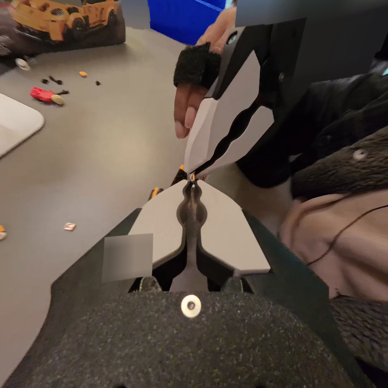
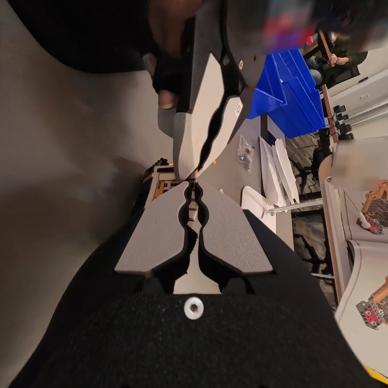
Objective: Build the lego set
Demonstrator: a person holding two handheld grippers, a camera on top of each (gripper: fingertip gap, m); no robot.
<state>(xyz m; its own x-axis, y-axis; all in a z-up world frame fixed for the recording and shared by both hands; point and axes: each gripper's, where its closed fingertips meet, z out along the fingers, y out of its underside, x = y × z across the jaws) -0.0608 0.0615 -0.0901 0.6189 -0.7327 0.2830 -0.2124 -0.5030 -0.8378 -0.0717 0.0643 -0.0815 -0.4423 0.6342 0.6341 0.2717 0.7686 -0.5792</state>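
A white sticker sheet (image 2: 162,184) with orange and black shapes lies behind my right fingers, and a dark toothed part shows along its left edge. My left gripper (image 1: 192,183) is shut on the thin sheet, which shows edge-on in its jaw gap. My right gripper (image 2: 192,183) is shut, tip to tip with the left one, on a small white and orange sticker (image 1: 192,176) at the sheet's edge. The right gripper also shows in the left wrist view (image 1: 192,173), coming down from the upper right. The left gripper shows in the right wrist view (image 2: 189,176), coming down from above.
On the grey table are a red toy part (image 1: 42,95), small loose pieces (image 1: 69,226), a white tray (image 1: 16,126) and a box picturing an orange vehicle (image 1: 63,21). A blue bin (image 2: 294,94), a parts bag (image 2: 245,153), white papers (image 2: 277,174) and a booklet (image 2: 373,210) lie to the right. The grippers are tip to tip, or close to it.
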